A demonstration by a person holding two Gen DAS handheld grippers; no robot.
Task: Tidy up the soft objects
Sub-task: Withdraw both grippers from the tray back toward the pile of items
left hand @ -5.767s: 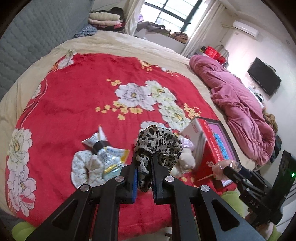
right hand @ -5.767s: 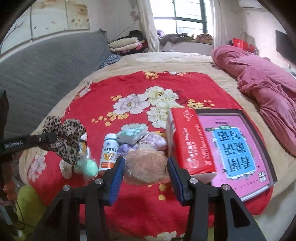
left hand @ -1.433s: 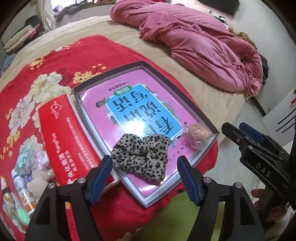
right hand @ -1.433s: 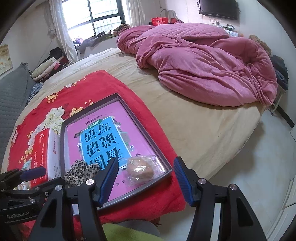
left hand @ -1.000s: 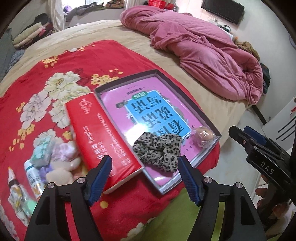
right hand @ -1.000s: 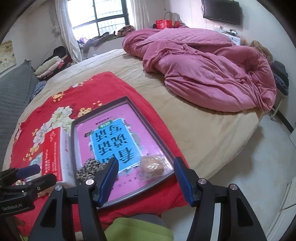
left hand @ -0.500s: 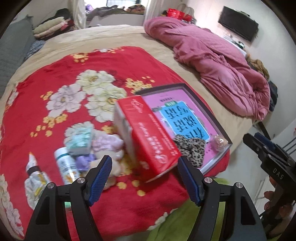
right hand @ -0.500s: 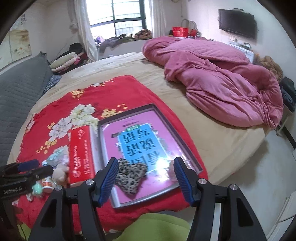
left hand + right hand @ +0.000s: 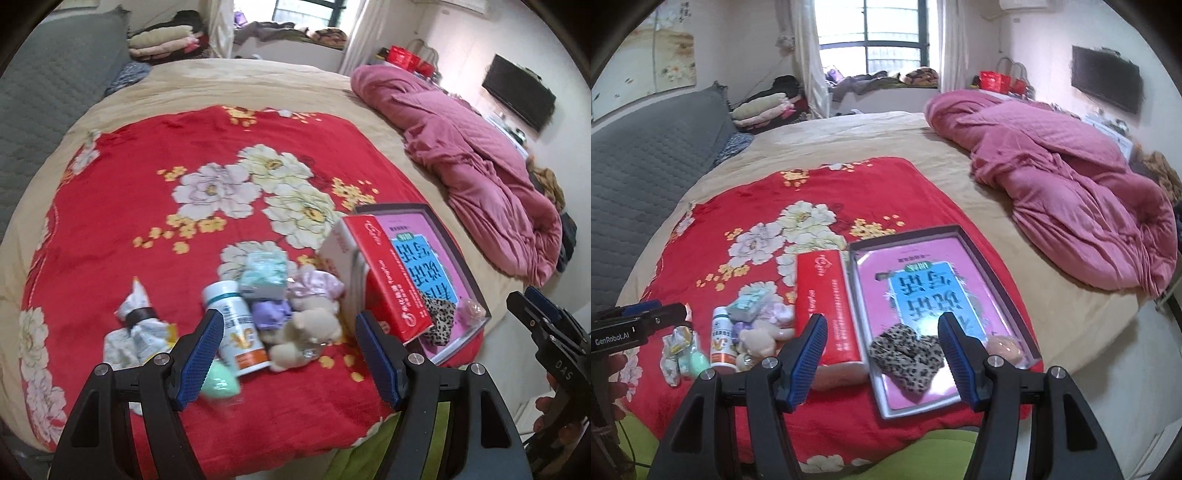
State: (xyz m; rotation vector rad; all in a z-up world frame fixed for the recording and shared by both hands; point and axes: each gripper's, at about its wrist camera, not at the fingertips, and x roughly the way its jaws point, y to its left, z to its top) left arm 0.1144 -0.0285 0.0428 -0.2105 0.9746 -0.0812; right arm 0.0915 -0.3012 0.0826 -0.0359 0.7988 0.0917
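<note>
Bedroom, beige bed (image 9: 871,147) with red floral blanket (image 9: 177,147) spread over near half; pink quilt (image 9: 1063,192) bunched at far right, grey headboard (image 9: 646,158) at left, window behind

Shallow grey-rimmed tray (image 9: 982,247) with pink-and-blue printed liner on blanket's right edge. Leopard scrunchie (image 9: 907,352) lying inside tray at near end; tan round puff (image 9: 1004,347) in clear wrap in tray's near right corner, apart from scrunchie. Red box (image 9: 823,306) lying just left of tray, touching its rim

Clutter left of red box: white supplement bottle (image 9: 236,325), teal packet (image 9: 264,273), lilac scrunchie (image 9: 314,284), purple item (image 9: 269,310), beige plush (image 9: 310,328), mint green egg-shaped sponge (image 9: 219,382), patterned tied pouch (image 9: 133,332); packed close, several touching

Left gripper (image 9: 288,354): jaws spread wide, nothing between pads, poised over the clutter. Right gripper (image 9: 882,354): jaws spread wide, empty, framing the leopard scrunchie from above tray's near end
</note>
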